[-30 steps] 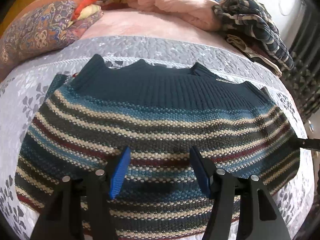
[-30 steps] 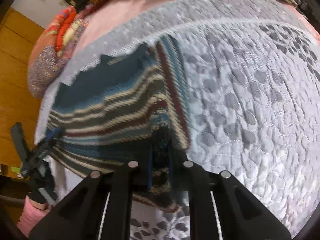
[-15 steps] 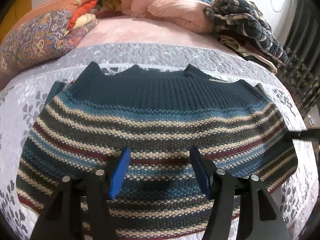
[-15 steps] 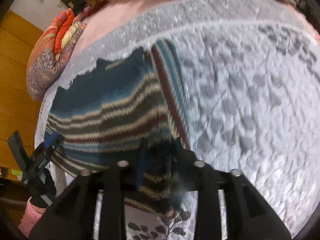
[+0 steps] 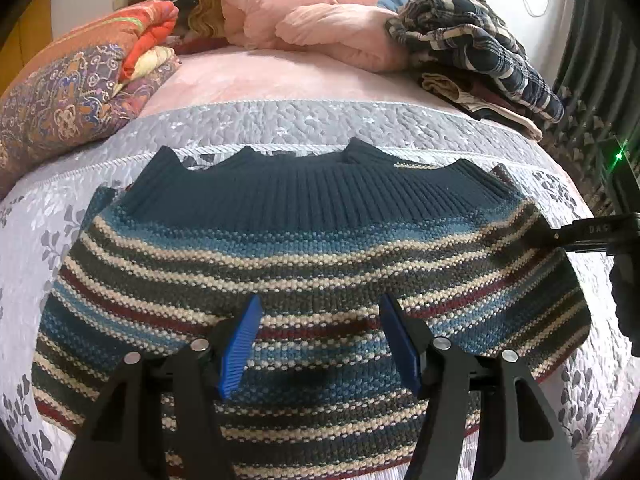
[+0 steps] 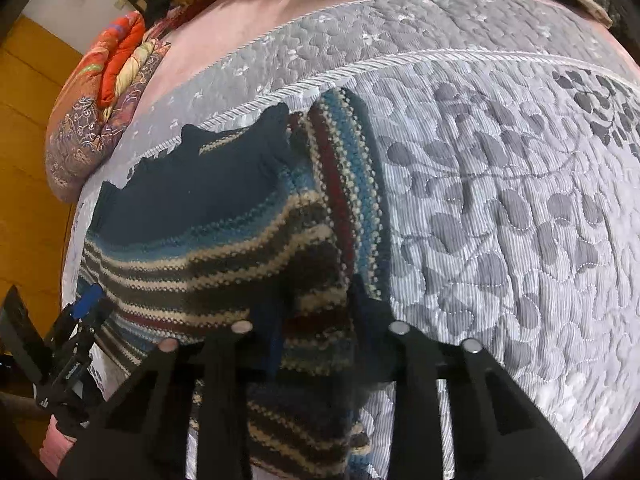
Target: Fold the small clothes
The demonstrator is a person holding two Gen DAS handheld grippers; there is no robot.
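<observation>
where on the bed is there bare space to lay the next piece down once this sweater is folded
Widest free patch: the grey leaf-print quilt right of the striped sweater. A narrower bare quilt strip lies left of the sweater, below the patterned cushion. The pink sheet beyond the quilt is open mid-bed. Crowded: the headboard end, with pink bedding and plaid clothes.

- The bed (image 5: 256, 80) has a pink sheet, with a grey leaf-patterned quilt (image 6: 500, 200) over its near part.
- A striped knit sweater (image 5: 304, 248) lies flat on the quilt.
- Patterned pillows (image 5: 72, 96), a pink comforter (image 5: 312, 12) and a plaid clothes pile (image 5: 476, 52) sit on the pink sheet.
</observation>
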